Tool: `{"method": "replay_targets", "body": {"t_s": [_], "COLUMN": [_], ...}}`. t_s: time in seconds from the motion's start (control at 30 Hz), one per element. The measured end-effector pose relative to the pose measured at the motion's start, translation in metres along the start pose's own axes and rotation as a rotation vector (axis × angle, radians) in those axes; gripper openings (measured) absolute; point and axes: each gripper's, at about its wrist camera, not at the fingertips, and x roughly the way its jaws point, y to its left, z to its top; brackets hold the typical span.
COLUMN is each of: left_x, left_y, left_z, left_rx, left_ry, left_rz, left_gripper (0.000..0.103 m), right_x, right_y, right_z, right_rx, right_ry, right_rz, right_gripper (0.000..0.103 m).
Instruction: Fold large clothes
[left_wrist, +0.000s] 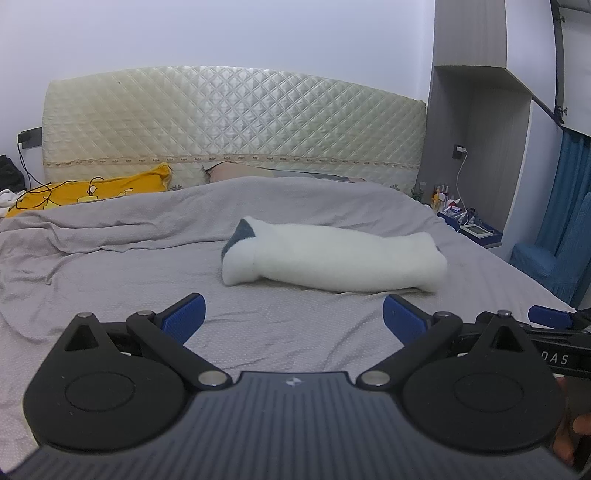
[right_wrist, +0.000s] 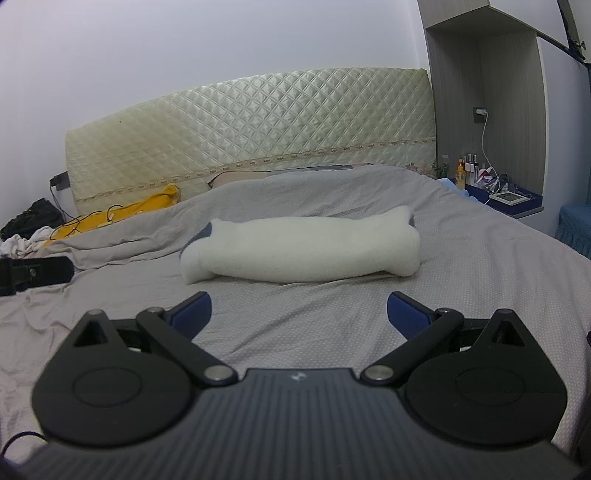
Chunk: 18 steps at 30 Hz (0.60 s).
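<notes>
On the grey-sheeted bed, our white fleece garment lies folded at twelve o'clock, so our left claw and right claw hover apart, empty.

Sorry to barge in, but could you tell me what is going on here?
A person is folding clothes on a bed with two handheld grippers. The white fleece garment lies folded into a compact bundle on the grey bedsheet. The left gripper and the right gripper are both open, empty, and short of the bundle.
</notes>
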Motion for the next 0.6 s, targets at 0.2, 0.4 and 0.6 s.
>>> {"method": "replay_targets", "body": {"t_s": [0.2,0.4,0.6], "left_x": [-0.0002,-0.0007,0.0006], "left_y": [0.0006,-0.0002,0.0], "left_z": [0.0,-0.0002,0.0007], "left_rx": [-0.002,0.002,-0.009], "left_ry": [0.0,0.0,0.007], "left_rz": [-0.002,0.002,-0.005], "left_gripper": [0.103,0.103,0.103], "right_x": [0.0003,-0.0004,-0.0005], "right_y": [0.0005,0.001,0.0032], "right_z": [-0.0002,-0.0008,-0.0013], "right_rx": [-0.003,-0.004,-0.01], "right_ry": [0.0,0.002,0.001], "right_rz": [0.0,-0.004,-0.006], "right_gripper": [0.103,0.103,0.103]}}
